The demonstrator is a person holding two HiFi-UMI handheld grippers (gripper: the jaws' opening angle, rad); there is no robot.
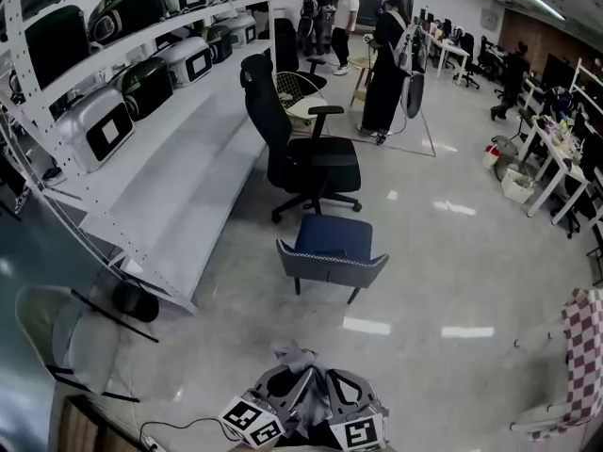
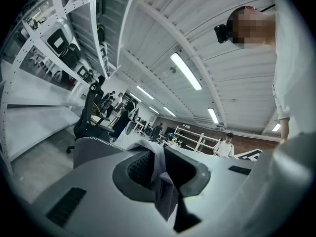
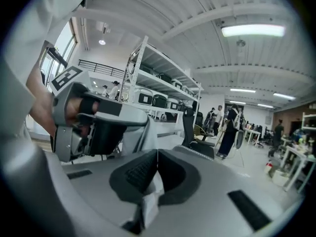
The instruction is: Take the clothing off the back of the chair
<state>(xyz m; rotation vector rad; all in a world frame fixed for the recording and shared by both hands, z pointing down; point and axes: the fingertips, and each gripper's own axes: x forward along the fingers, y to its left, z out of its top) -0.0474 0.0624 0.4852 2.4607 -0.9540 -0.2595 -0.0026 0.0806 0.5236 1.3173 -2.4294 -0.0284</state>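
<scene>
Clothing (image 1: 294,356) hangs over a glossy grey floor (image 1: 443,271) near white shelving (image 1: 170,186).

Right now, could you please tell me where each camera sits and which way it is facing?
Head view: on the person's head, looking steeply down at the floor and blue-seated chair; left gripper and right gripper show below, both shut on the grey garment.
Left gripper view: on the left gripper, looking along its jaws towards the blue-seated chair and ceiling; the person's white shirt shows.
Right gripper view: on the right gripper, facing the shelves; the left hand shows.
Shared: all show the black office chair.
</scene>
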